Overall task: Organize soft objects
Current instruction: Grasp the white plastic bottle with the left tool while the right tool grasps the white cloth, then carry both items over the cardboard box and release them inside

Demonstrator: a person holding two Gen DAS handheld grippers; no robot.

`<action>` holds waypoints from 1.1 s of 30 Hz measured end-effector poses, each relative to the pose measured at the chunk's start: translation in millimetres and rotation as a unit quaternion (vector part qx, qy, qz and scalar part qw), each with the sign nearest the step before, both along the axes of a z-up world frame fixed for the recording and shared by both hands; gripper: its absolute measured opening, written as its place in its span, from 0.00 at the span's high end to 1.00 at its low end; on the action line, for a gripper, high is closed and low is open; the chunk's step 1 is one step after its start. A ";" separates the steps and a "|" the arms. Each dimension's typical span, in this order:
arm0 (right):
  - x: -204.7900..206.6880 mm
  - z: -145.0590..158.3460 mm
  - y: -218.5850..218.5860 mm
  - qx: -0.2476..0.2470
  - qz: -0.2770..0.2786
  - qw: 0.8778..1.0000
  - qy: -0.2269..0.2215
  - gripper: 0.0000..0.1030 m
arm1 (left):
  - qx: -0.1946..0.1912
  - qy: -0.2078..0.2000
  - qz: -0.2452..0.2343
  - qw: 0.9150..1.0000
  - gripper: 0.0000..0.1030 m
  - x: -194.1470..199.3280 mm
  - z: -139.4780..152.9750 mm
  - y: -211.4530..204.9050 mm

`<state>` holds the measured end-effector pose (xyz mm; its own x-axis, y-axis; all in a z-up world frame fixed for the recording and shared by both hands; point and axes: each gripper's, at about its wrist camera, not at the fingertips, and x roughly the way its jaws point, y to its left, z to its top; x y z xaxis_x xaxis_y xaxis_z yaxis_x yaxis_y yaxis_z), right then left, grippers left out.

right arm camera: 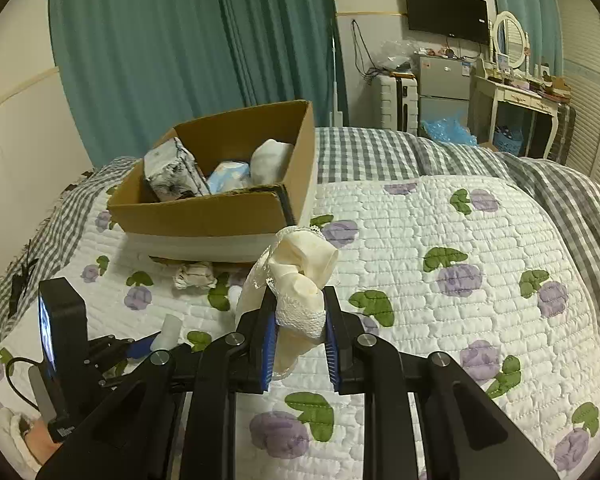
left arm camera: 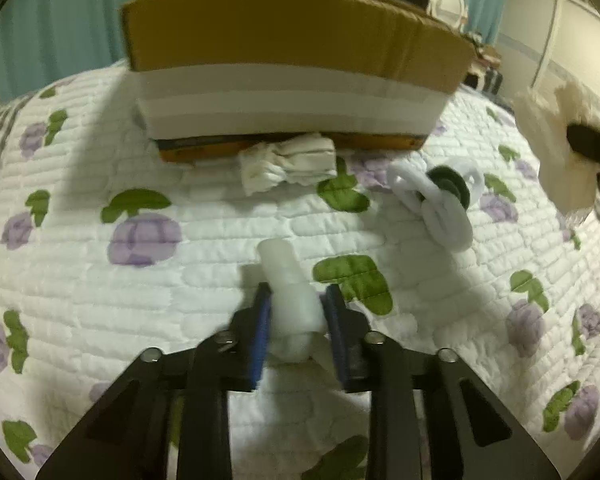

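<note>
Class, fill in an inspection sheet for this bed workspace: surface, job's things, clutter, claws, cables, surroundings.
Surface: floral quilt over a checked blanket.
Job's things: cardboard box holding soft items; crumpled white cloth against the box front; white and dark fabric rings loose on the quilt.
Clutter: nothing seen.
Claws: left claw shut on white roll; right claw shut on cream lace cloth.
Cables: black lead by the left claw's device.
Surroundings: teal curtains, television, dressing table.

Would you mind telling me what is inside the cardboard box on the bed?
Inside the cardboard box are a black-and-white patterned bundle, a light blue item and a white soft item. The near wall hides the bottom and anything lower down.
</note>
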<state>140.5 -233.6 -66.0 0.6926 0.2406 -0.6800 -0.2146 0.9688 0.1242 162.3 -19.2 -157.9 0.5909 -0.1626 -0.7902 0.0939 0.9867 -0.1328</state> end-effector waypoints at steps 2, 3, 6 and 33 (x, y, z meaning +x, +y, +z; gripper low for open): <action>-2.1 0.2 2.0 0.000 0.003 1.000 -0.001 0.81 | -0.014 -0.006 0.002 1.000 0.77 -6.4 7.0 8.8; -3.4 0.4 3.0 0.000 0.004 1.000 -0.002 0.81 | -0.009 -0.014 0.002 1.000 0.77 -10.2 11.4 9.9; -7.9 2.6 6.5 -0.001 0.009 1.000 -0.005 0.81 | -0.002 -0.029 -0.004 1.000 0.77 -18.8 26.0 10.5; 40.8 133.8 68.5 -0.036 0.075 0.989 -0.125 0.81 | 0.019 -0.192 -0.054 0.980 0.77 26.6 202.0 14.6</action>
<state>181.4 -165.1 67.8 0.8018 0.3103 -0.5108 -0.3718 0.9281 -0.0198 188.9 -4.6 44.1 0.8262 -0.2162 -0.5203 0.2344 0.9716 -0.0315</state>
